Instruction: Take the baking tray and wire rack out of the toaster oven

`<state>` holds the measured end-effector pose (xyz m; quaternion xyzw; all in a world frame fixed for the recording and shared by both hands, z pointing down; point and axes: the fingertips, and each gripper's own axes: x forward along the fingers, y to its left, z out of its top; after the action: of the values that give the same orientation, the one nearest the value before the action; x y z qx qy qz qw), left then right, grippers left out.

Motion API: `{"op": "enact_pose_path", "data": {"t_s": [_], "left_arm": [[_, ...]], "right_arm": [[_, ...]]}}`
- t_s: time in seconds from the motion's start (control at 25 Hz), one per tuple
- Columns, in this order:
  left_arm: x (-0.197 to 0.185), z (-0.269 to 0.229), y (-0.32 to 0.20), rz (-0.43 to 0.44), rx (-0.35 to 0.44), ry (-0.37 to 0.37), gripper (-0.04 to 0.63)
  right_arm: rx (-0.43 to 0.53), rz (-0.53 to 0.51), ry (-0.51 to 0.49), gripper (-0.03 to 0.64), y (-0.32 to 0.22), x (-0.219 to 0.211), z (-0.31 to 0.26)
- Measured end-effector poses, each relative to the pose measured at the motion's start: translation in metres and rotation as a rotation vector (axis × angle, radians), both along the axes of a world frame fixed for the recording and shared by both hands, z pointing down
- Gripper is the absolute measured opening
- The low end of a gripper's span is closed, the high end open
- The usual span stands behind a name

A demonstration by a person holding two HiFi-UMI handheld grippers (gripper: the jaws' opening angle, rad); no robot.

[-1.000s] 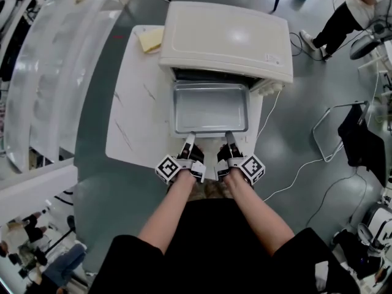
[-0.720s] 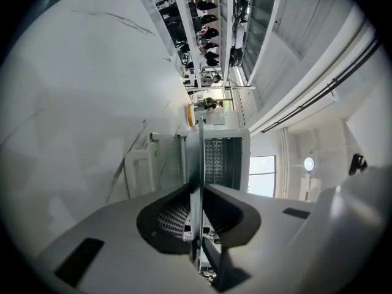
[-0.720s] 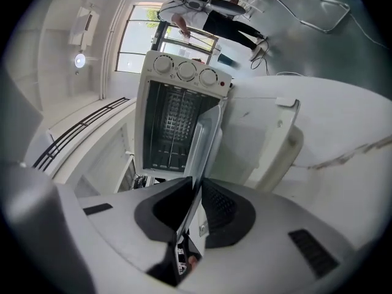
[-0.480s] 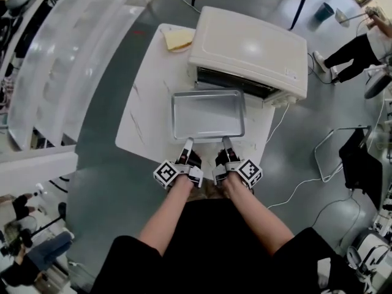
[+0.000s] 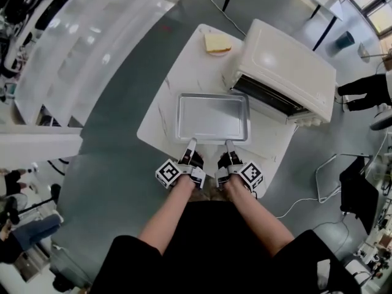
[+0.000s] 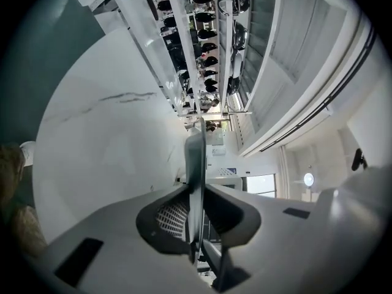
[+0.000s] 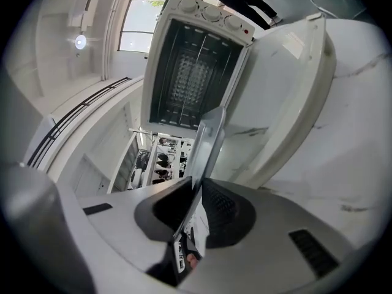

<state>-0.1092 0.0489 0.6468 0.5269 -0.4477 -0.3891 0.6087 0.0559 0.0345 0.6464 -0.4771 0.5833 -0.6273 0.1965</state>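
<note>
— Where is the baking tray (image 5: 213, 116)?

— Out of the toaster oven (image 5: 288, 72), level over the white marbled tabletop (image 5: 177, 81), just left of and nearer than the oven's mouth. It is a shallow rectangular pan of bare, shiny metal with a raised rim and rounded corners, and nothing lies in it. I cannot tell whether its underside touches the tabletop.

— And what holds it?

— Both tools. The left hand-held gripper (image 5: 191, 143) is clenched on the near rim, its pads pressing the thin metal edge from both sides. The right hand-held gripper (image 5: 229, 144) grasps the same rim just beside it, to the right.

— What is around it?

— The cream oven stands at the far right of the tabletop with its door (image 7: 294, 97) hanging open and wire bars (image 7: 193, 78) showing in the cavity. A yellow sponge-like block (image 5: 217, 43) lies at the far edge, well apart from the tray. A white cable (image 5: 306, 195) trails over the grey floor on the right. Nothing lies between tray and oven.
</note>
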Motion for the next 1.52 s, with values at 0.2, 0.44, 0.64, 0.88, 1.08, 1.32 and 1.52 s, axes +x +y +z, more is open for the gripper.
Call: {"op": "enact_pose_path", "data": {"t_s": [0.2,0.44,0.64,0.88,1.08,1.32,1.52], "left_arm": [[-0.043,0.006,-0.005,-0.027,-0.006,-0.021,0.084],[-0.101,0.019,-0.026,-0.026,-0.035,-0.030,0.086],[-0.131,0.030,-0.048,-0.015,-0.043,-0.030,0.087],[-0.153,0.056,-0.077,0.030,-0.095,-0.034,0.089],[-0.164,0.078,-0.100,0.033,-0.143,-0.013,0.083],[-0.173,0.096,-0.120,0.064,-0.249,-0.066,0.069],[-0.173,0.109,-0.119,0.113,-0.339,-0.136,0.063]], "right_arm": [[0.012,-0.032,-0.006,0.066,-0.010,-0.043,0.001],[-0.003,-0.040,-0.004,0.067,-0.026,-0.101,0.011],[0.001,-0.036,-0.011,0.069,-0.044,-0.131,0.021],[-0.039,0.000,0.021,0.072,-0.065,-0.151,0.044],[-0.071,0.019,0.027,0.075,-0.079,-0.163,0.060],[-0.145,0.021,0.050,0.088,-0.093,-0.174,0.081],[-0.218,0.025,0.063,0.099,-0.091,-0.174,0.096]]}}
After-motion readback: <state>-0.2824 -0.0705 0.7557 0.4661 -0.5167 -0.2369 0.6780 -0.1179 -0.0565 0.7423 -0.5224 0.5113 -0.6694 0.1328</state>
